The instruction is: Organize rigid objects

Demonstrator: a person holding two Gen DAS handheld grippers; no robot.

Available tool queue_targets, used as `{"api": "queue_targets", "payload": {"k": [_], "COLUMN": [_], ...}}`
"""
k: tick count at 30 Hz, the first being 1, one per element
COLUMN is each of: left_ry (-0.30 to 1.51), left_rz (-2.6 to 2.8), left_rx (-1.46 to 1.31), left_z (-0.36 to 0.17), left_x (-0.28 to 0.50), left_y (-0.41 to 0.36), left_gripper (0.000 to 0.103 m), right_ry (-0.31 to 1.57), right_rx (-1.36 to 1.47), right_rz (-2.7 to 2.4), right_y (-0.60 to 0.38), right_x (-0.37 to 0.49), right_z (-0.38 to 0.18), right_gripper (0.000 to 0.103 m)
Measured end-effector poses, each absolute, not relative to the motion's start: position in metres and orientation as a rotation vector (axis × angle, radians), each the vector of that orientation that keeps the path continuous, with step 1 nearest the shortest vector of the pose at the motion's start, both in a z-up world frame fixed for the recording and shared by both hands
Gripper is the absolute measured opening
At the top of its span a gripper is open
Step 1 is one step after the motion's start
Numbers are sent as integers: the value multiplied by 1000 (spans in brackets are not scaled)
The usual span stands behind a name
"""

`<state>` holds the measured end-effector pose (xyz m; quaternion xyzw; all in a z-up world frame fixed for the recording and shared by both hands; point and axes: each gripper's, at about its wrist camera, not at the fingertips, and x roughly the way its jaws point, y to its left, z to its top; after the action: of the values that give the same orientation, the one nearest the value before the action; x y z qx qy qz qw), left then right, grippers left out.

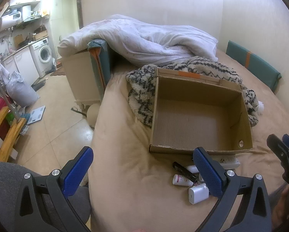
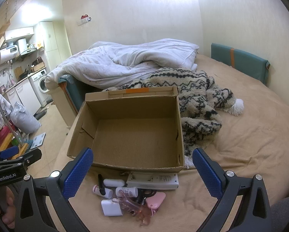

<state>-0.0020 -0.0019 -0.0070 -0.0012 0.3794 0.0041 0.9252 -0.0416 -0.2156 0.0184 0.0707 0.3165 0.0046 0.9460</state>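
An open cardboard box (image 1: 246,119) (image 2: 180,127) lies empty on the tan bed. In front of its near wall sits a small heap: a white power strip (image 2: 152,179), a white charger (image 2: 110,207) (image 1: 198,194), a black tube (image 1: 184,171) (image 2: 101,183), white bottles (image 2: 126,191) (image 1: 181,179), a pink heart case (image 2: 155,199) and a clear pink hair claw (image 2: 134,206). My left gripper (image 1: 142,154) hovers open, left of the heap. My right gripper (image 2: 142,152) hovers open above the heap, holding nothing.
A shaggy black-and-cream blanket (image 2: 198,104) lies behind and to the right of the box, with a white duvet (image 2: 129,63) beyond it. The bed edge (image 1: 98,135) drops to a tiled floor on the left. A green headboard pad (image 2: 241,61) lines the wall.
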Motion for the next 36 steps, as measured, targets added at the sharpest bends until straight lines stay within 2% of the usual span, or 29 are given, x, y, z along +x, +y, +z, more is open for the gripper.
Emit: {"api": "queue_targets", "payload": {"k": [36], "left_ry": [774], "left_rz": [28], "left_rx": [0], "left_z": [-3], "left_x": [-2], "left_y": [4], "left_gripper": [103], "right_ry": [643], "right_rx": [158], "right_rz": [14], "right_y": [-214], "right_x": [-41], "right_z": [16], "right_gripper": [103]}}
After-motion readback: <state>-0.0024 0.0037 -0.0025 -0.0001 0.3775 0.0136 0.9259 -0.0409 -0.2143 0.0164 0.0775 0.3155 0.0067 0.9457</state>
